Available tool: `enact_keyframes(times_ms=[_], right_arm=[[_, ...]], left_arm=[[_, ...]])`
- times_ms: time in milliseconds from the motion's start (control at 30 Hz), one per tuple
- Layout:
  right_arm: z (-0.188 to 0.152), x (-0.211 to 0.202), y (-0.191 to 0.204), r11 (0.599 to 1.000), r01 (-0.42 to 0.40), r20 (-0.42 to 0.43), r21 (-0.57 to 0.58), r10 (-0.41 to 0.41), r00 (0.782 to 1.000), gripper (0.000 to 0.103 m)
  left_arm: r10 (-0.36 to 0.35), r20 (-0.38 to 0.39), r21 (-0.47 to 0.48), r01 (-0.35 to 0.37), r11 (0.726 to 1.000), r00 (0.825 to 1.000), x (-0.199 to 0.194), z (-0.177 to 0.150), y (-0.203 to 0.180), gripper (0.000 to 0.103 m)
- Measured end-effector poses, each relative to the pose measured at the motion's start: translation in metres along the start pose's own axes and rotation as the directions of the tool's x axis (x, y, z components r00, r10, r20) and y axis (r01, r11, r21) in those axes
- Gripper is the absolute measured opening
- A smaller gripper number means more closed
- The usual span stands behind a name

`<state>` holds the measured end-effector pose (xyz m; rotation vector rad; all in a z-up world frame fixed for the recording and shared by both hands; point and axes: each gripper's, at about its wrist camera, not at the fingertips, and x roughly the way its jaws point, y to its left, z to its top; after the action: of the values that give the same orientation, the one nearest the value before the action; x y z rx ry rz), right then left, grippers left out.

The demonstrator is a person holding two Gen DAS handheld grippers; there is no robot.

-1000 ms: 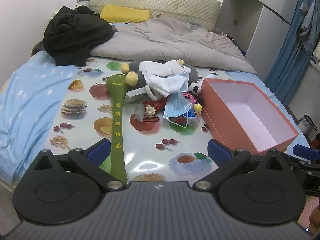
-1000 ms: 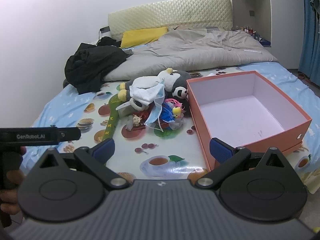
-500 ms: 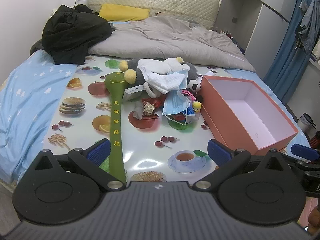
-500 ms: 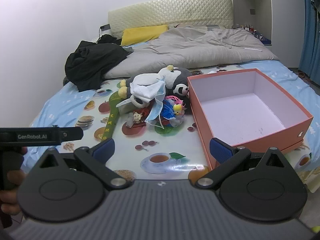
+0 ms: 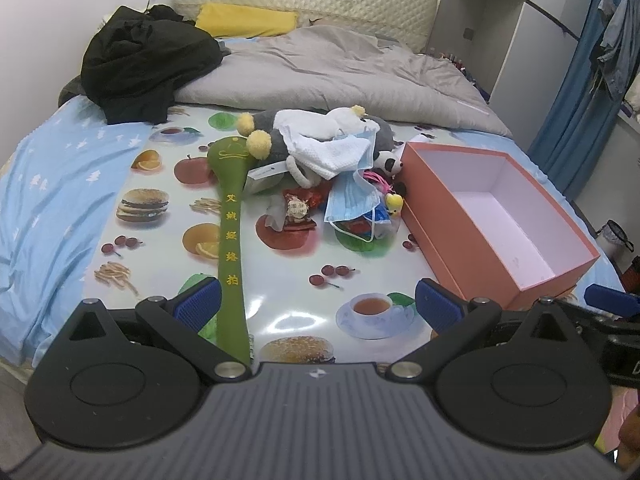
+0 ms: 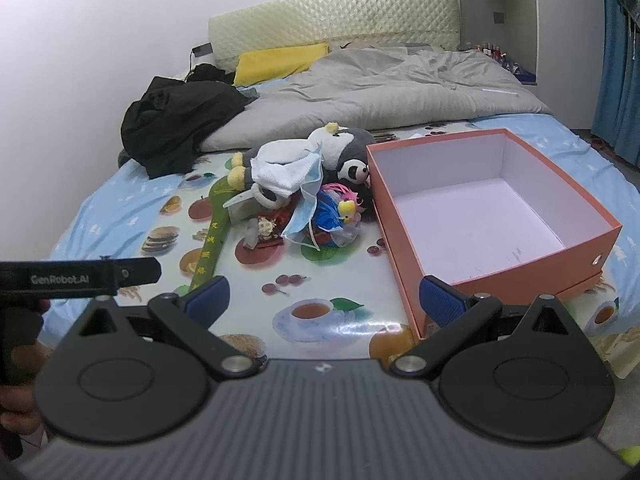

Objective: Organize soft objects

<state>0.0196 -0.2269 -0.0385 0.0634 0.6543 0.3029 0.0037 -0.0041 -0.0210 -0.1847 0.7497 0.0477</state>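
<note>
A pile of soft things lies mid-bed on a food-print mat (image 5: 160, 264): a grey plush toy (image 5: 376, 130) (image 6: 352, 144) under a white towel (image 5: 320, 152) (image 6: 280, 168), a blue face mask (image 5: 352, 200) (image 6: 304, 208), a small panda toy (image 5: 388, 164) (image 6: 354, 170) and a long green padded mallet (image 5: 230, 216) (image 6: 212, 236). An open, empty orange box (image 5: 460, 240) (image 6: 404, 240) stands right of the pile. My left gripper (image 5: 318, 306) and right gripper (image 6: 324, 298) are both open and empty, at the near edge of the mat, short of the pile.
A grey duvet (image 5: 320, 68) (image 6: 380, 92), a black jacket (image 5: 140, 60) (image 6: 176, 124) and a yellow pillow (image 5: 244, 20) lie at the bed's head. Blue curtains (image 5: 572, 92) hang at the right. The left gripper's body (image 6: 80, 276) shows in the right wrist view.
Both views have shifted slightly; the pile and the box sit a little lower and nearer. Nothing on the bed has moved and both grippers stay open.
</note>
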Motion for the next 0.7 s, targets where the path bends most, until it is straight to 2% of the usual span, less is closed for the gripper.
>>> enact_keyframes(times_ms=[367, 700], right_arm=[[-0.006, 0.004, -0.004, 1.0, 0.029, -0.005, 0.005, -0.029, 1.0, 0.103], [-0.013, 0.008, -0.01, 1.0, 0.005, 0.001, 0.028, -0.005, 1.0, 0.103]], left_arm=[[-0.001, -0.022, 0.018, 0.001, 1.0, 1.0, 0.01, -0.007, -0.005, 0.103], [-0.036, -0.035, 0.018, 0.037, 0.999, 0.999, 0.021, -0.011, -0.004, 0.103]])
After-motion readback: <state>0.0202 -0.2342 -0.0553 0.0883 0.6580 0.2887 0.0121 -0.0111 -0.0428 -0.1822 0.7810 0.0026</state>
